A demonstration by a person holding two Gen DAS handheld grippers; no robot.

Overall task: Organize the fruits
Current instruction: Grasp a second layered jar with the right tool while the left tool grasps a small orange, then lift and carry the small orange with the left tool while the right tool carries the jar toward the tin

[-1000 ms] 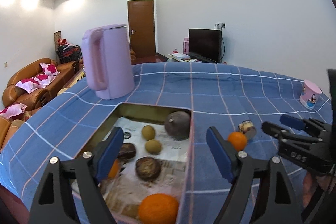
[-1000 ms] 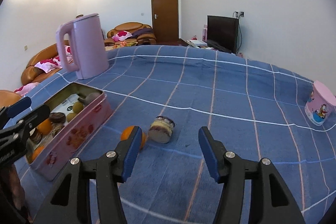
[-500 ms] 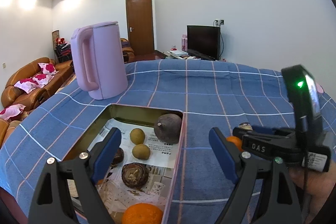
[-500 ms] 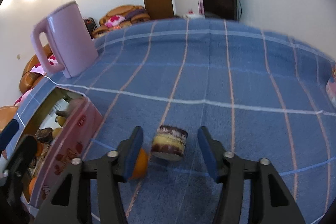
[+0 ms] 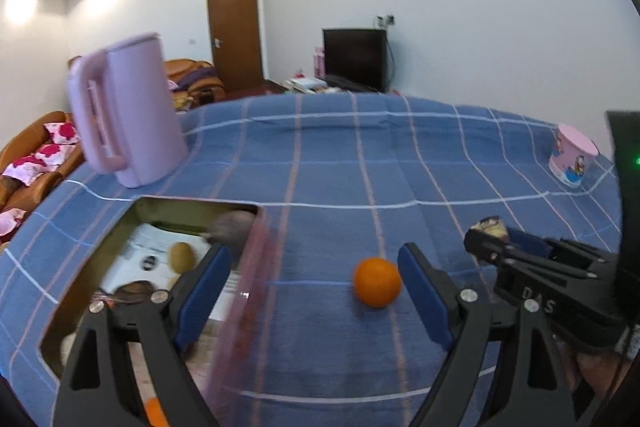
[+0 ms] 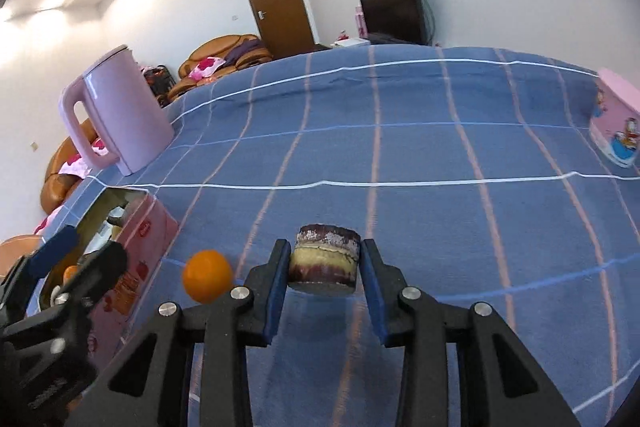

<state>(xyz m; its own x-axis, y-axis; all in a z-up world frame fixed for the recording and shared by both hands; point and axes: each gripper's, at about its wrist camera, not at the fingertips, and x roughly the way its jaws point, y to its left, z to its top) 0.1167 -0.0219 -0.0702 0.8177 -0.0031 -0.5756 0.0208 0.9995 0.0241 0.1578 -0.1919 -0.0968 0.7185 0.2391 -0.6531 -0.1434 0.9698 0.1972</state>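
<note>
Orange (image 5: 377, 287) loose on worktop (image 5: 440, 163), may roll if nudged by wide-open, empty left tongs (image 5: 316, 293). Right tongs (image 6: 324, 277) pinch layered slice (image 6: 325, 259); shallow grip, may slip.

Blue cloth (image 6: 420, 155) checked in white and pink lines — orange fruit (image 5: 377, 281), pale lilac kettle (image 6: 116, 115), pink tin (image 6: 140, 255).

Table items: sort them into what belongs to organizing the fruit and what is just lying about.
Part of the job:
orange
tin of fruit
right gripper, shut on the layered cake piece
left gripper, open

Just lying about:
pink kettle
pink cartoon cup
</note>
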